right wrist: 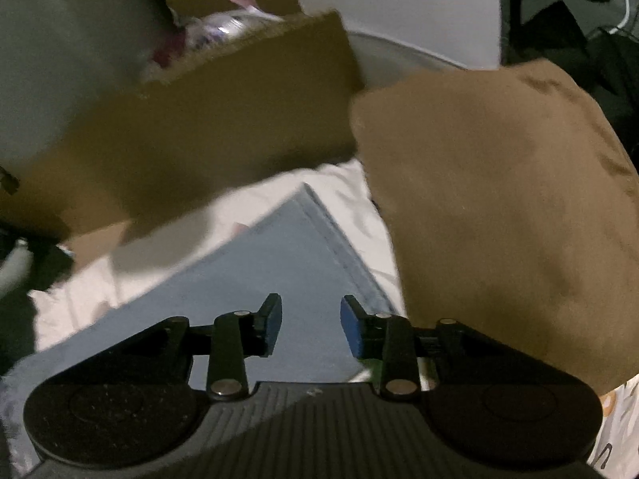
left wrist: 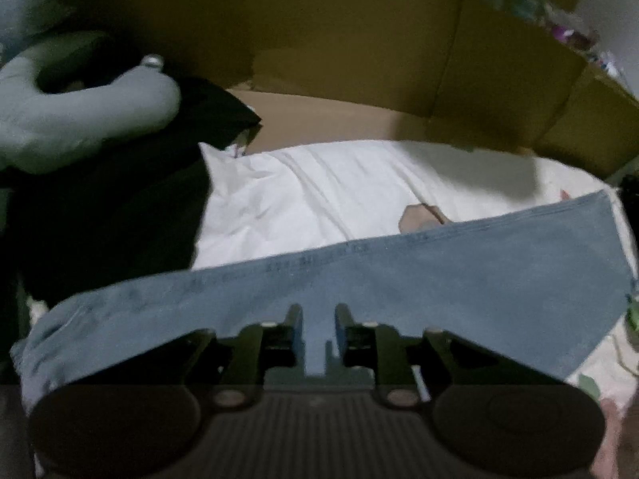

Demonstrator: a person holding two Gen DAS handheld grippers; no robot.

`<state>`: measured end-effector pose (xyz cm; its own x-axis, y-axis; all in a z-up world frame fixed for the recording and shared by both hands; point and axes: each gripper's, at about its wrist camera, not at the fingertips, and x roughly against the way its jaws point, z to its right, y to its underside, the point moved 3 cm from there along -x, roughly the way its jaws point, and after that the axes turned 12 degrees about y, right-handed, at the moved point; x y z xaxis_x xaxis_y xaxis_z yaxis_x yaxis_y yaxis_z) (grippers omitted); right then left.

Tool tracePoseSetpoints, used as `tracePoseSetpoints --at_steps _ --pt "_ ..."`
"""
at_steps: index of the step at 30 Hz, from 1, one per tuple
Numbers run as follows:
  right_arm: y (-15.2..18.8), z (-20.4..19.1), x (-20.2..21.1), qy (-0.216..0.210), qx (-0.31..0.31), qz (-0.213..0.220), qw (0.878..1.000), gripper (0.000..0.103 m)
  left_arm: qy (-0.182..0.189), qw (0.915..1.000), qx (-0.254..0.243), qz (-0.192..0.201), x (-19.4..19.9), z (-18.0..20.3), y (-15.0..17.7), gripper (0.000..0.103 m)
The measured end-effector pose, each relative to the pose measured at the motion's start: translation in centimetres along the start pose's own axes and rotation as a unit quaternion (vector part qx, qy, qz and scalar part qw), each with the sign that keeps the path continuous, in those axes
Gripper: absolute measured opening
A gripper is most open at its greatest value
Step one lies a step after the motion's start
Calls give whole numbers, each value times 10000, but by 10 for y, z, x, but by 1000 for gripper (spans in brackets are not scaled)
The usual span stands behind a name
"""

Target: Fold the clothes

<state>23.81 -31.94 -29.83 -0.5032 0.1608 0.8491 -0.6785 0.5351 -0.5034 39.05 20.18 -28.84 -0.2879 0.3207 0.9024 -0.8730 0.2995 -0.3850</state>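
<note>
**A:** What do you have in front of you, biggest things first?

**B:** A white sheet [left wrist: 319, 191] covers the bed, with a cardboard box [left wrist: 339, 48] at twelve o'clock. The blue denim garment [left wrist: 439, 279] lies flat across the sheet, running from eight o'clock up to three in my left view. A brown cushion [right wrist: 499, 219] sits at two o'clock in my right view, just beside the denim's hem.

**A:** And your grippers?

**B:** My left gripper [left wrist: 318, 333] stands slightly apart and my right gripper [right wrist: 310, 329] wider apart. Both are above the denim, and neither holds anything.

**A:** What could go wrong?

**B:** I judge the fold may relax, since denim is stiff and nothing pins it. If I reach again, my right fingers could snag the cushion, or I might pinch the sheet along with the cloth.
</note>
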Motion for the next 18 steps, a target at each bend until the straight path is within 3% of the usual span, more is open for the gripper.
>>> tracePoseSetpoints --at_steps 2,6,18 --pt "-7 -7 16 -157 75 -78 9998 42 17 9999 108 37 22 2 9 32" --pt "-25 -21 51 -501 357 -308 9976 42 44 9995 290 109 66 6 28 37" --pt "-74 -56 153 -689 1112 -16 9914 50 55 9972 622 409 162 12 65 68"
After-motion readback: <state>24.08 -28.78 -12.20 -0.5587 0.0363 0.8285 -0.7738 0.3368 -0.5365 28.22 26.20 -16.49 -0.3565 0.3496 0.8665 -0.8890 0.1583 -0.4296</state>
